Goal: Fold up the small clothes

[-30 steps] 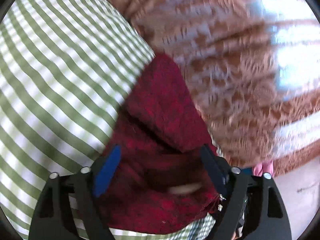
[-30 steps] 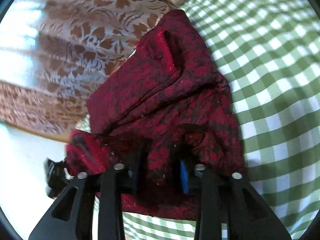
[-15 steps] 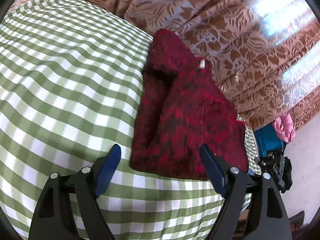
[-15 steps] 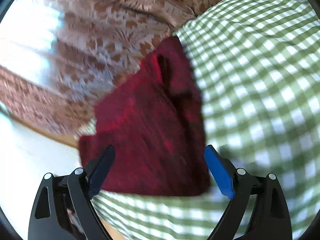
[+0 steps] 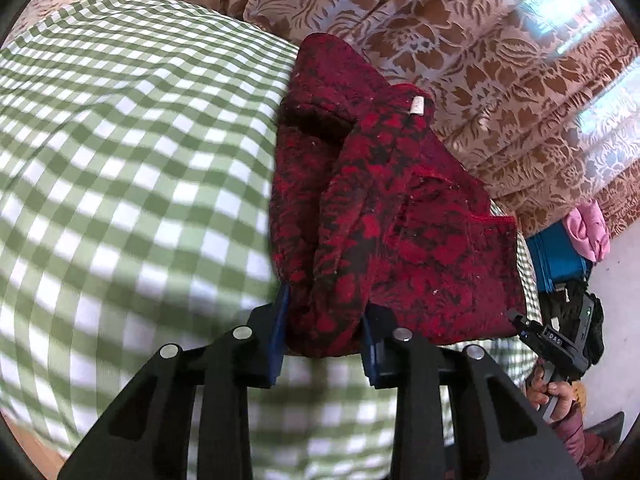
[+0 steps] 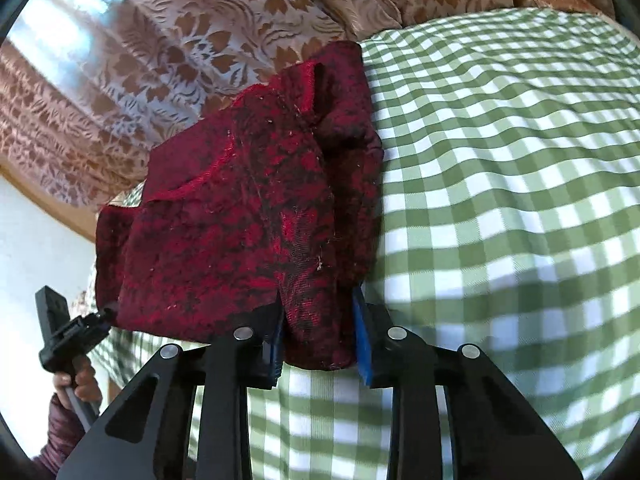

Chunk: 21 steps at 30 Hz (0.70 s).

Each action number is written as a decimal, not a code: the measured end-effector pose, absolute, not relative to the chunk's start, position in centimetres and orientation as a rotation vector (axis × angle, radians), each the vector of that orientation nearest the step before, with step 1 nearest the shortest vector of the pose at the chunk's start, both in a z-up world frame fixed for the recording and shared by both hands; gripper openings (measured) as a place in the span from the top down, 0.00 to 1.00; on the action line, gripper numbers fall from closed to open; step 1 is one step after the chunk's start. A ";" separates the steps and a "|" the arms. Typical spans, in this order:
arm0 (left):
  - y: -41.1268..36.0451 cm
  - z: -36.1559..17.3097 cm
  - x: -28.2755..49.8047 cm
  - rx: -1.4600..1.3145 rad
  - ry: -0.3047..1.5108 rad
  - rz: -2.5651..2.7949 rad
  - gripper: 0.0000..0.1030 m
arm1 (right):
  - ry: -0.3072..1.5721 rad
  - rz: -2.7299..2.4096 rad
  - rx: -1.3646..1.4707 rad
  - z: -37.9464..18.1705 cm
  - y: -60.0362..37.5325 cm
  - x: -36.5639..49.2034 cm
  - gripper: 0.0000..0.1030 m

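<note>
Mid-fold: left gripper (image 5: 323,334) and right gripper (image 6: 318,338) fingers closing on garment (image 5: 384,216) near edge, cloth bunched between. Next, probably lift both corners together toward curtain (image 5: 480,60).

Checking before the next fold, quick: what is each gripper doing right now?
Left gripper: jaws closing, a bunched near edge of the red garment between its pads.
Right gripper: jaws closing, another near edge of the same garment between its pads.

Red garment (image 5: 400,216) on green-checked bedspread (image 5: 132,152)

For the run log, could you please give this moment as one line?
left gripper: closing on garment edge | right gripper: closing on garment edge | garment: on cloth
</note>
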<state>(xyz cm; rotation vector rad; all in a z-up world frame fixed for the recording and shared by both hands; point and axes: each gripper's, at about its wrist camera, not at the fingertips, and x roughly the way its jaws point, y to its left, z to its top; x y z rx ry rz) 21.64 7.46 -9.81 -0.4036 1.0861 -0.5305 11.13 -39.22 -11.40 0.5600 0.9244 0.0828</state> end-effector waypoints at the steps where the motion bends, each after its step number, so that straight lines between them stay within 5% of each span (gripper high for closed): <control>1: 7.4 -9.6 20.5 -0.388 1.091 -0.533 0.72 | 0.926 0.085 0.557 -11.2 -39.3 10.6 0.74; 10: 4.8 -5.5 13.9 -0.051 0.963 -0.347 0.52 | 0.981 0.112 0.555 -12.3 -39.3 4.4 0.74; 13: 4.4 -3.7 13.8 -0.023 0.914 -0.316 0.43 | 0.971 0.104 0.543 -11.6 -39.1 4.5 0.66; 15: 4.3 -2.7 13.8 -0.002 0.875 -0.282 0.33 | 0.945 0.098 0.529 -10.9 -39.0 4.4 0.47; 21: 3.8 -1.4 13.7 0.032 0.835 -0.245 0.28 | 0.881 0.068 0.498 -9.4 -38.7 4.3 0.26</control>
